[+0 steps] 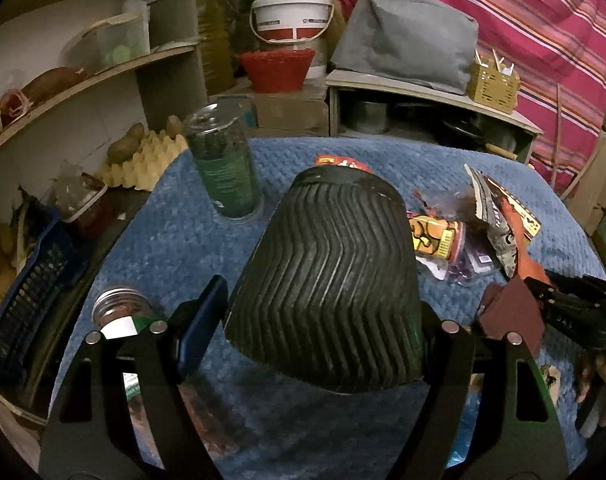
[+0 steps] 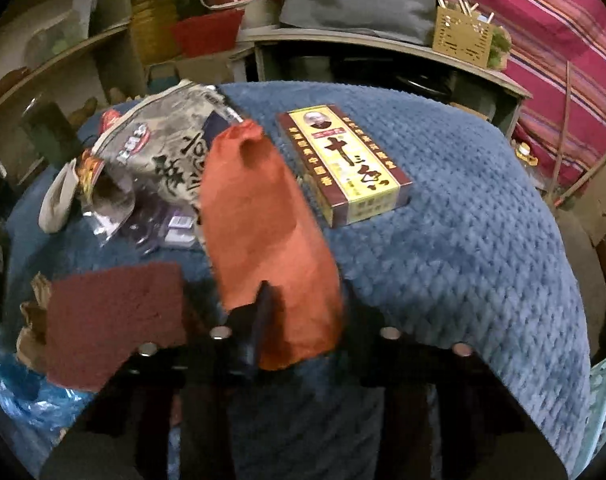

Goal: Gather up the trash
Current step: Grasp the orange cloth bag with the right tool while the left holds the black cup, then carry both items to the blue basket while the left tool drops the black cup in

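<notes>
Left gripper (image 1: 323, 320) clamping black ribbed bin (image 1: 327, 272), right gripper (image 2: 303, 320) pinching orange wrapper (image 2: 263, 216)

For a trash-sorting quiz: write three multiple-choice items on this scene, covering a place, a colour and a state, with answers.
1. Where is the yellow-faced box?
A. flat on the blue blanket
B. on a shelf
C. in the left tool

2. What colour is the wrapper in the right tool?
A. green
B. white
C. orange-red

3. What does the left tool hold?
A. nothing
B. a black ribbed bin
C. a glass jar

Answers: 1 A, the box lies on the blanket; 2 C, orange-red between its fingers; 3 B, fingers flank the bin.
</notes>
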`<state>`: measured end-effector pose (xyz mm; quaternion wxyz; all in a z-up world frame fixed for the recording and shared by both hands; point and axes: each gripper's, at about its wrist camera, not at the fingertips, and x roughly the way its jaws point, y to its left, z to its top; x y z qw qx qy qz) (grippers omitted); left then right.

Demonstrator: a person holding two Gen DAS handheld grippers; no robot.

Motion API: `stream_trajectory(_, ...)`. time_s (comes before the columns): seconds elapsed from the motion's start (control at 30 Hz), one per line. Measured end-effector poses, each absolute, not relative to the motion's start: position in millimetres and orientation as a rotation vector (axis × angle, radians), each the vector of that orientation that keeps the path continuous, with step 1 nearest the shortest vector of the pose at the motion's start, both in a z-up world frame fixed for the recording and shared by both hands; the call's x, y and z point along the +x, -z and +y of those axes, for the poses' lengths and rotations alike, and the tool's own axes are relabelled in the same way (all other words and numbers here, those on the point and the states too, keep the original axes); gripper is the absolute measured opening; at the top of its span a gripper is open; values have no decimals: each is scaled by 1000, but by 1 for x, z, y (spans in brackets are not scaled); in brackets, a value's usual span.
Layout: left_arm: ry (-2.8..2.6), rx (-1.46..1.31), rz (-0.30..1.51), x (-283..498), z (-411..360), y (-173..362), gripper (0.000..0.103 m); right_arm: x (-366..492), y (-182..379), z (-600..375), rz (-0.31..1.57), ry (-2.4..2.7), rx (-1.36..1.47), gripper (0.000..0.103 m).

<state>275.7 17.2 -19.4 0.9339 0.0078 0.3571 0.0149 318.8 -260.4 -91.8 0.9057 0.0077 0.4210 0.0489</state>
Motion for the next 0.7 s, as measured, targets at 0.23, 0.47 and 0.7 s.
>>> stream_trajectory(0.23, -23, 20, 693, 263, 1, 7, 77, 287, 64, -273, 752, -96, 21, 14)
stream_trajectory(0.47, 17, 10, 626, 248, -33, -13, 77, 235, 20, -307, 583, -72, 66, 13)
stream_trajectory(0.7, 109, -5, 602, 235, -88, -26, 77, 190, -2, -354, 535, -23, 64, 13)
